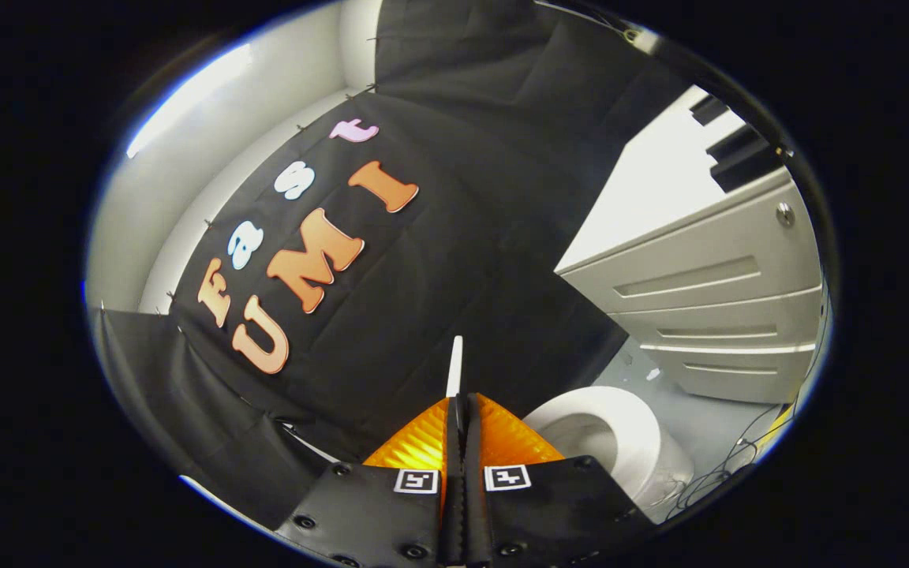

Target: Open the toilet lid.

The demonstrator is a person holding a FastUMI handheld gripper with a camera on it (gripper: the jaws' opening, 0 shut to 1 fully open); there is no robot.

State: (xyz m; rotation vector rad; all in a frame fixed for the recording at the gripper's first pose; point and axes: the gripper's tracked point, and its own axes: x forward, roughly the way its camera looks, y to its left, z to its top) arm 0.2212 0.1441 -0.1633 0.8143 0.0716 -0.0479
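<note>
the gripper is closed, its orange fingers pressed flat against each other, and a thin white edge stands up from between their tips. that sliver looks like the toilet lid seen edge-on, pinched by both fingers, though i cannot be fully sure. the view is tilted, so the toilet bowl lies just right of the fingers and slightly beyond them, its rim bare and its hollow exposed, which suggests the lid is already lifted well clear of the seat.

to finish the step well, the lid should be carried on along its hinge arc until it leans back on its own, with the pinch kept light and square to the edge so it does not twist or slip out. letting go early could let it drop back.

beyond the bowl stands a pale drawer cabinet on a grey floor, with loose cables trailing beside the toilet. black cloth hangs behind, and a white wall rises above it.
</note>
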